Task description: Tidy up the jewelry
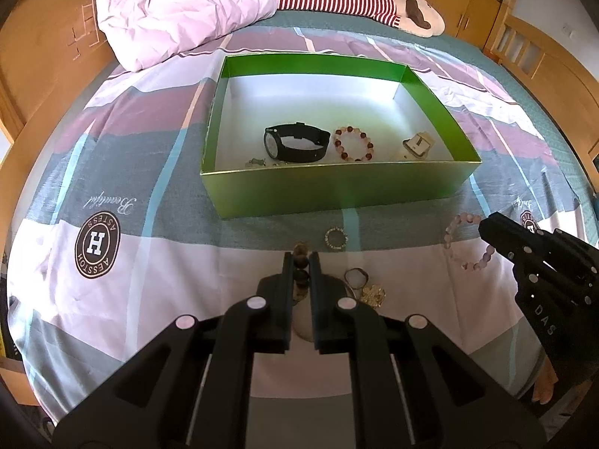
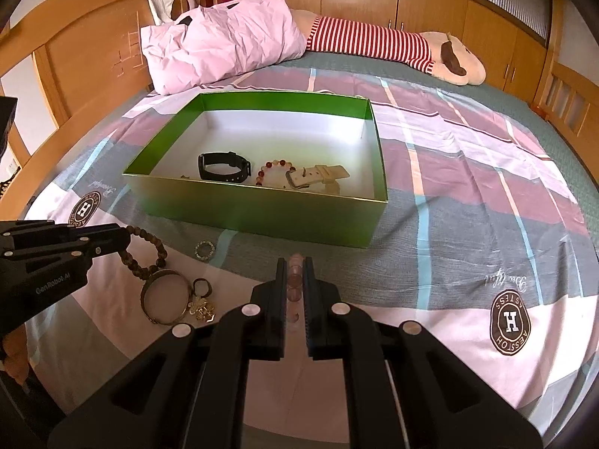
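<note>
Bracelets [image 1: 301, 262] between both grippers' fingers

Small pieces [image 1: 258, 162] at box [image 1: 337, 187] near wall, 7 o'clock of the watch [image 1: 295, 144]: too small to tell. Box wall hides lower cream strap [image 2: 318, 177]. Left gripper [image 1: 301, 262] covers most of brown beads [image 1: 301, 258]. Bangle [image 1: 350, 288] mostly hidden.

The bed [image 2: 468, 172] wears a plaid sheet in pink, grey and white. On it lie a green box [image 2: 262, 213], a crumpled pink pillow [image 2: 224, 37], a striped plush toy [image 2: 393, 45], a small sparkly ring [image 2: 204, 250], a bangle [image 2: 164, 295], a gold charm [image 2: 202, 308] and beaded bracelets, brown [image 2: 144, 258] and pink [image 1: 466, 241]
</note>
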Tool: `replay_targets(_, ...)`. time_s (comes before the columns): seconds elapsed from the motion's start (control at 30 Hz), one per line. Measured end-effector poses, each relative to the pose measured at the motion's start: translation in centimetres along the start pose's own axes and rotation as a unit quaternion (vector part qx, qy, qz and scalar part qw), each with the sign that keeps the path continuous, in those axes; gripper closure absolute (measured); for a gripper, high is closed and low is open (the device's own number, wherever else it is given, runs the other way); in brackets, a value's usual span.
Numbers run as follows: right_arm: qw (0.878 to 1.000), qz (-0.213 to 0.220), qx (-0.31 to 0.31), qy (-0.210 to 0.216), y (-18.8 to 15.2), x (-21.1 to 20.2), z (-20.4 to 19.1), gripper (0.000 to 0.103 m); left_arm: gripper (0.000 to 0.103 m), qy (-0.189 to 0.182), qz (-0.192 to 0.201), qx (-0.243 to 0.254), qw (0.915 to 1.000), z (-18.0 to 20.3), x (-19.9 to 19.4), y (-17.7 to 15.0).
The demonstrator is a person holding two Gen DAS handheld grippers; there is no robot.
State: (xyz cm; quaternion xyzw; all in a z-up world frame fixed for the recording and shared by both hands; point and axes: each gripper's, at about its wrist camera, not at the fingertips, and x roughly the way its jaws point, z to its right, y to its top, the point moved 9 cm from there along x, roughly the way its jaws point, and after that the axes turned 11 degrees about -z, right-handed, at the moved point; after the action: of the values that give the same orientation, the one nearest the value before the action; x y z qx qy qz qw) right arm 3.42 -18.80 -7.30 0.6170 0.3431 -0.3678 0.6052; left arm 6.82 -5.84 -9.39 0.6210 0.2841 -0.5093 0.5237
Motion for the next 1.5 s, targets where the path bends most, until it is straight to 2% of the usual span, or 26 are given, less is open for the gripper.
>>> replay_targets(0.6,1.000,0.004,-0.011,0.000,-0.1,-0.1,-0.5,0.095,0.095,0.023,0.040,0.031,0.9984,1.1,-1.6,0.5)
replay_targets(0.93,1.000,0.001,-0.011,0.002,-0.2,0.0,-0.7,0.095,0.095,0.030,0.043,0.037,0.9979,1.3,-1.6,0.5)
replay_targets(1.1,1.000,-0.004,-0.005,0.030,-0.3,-0.1,-1.1,0.095,0.095,0.030,0.046,0.040,0.9977,1.4,-1.8,0.5)
replay_targets(1.5,1.000,0.000,-0.004,0.031,-0.3,-0.4,-0.7,0.095,0.095,0.045,0.044,0.043,0.9971,1.5,-1.5,0.4)
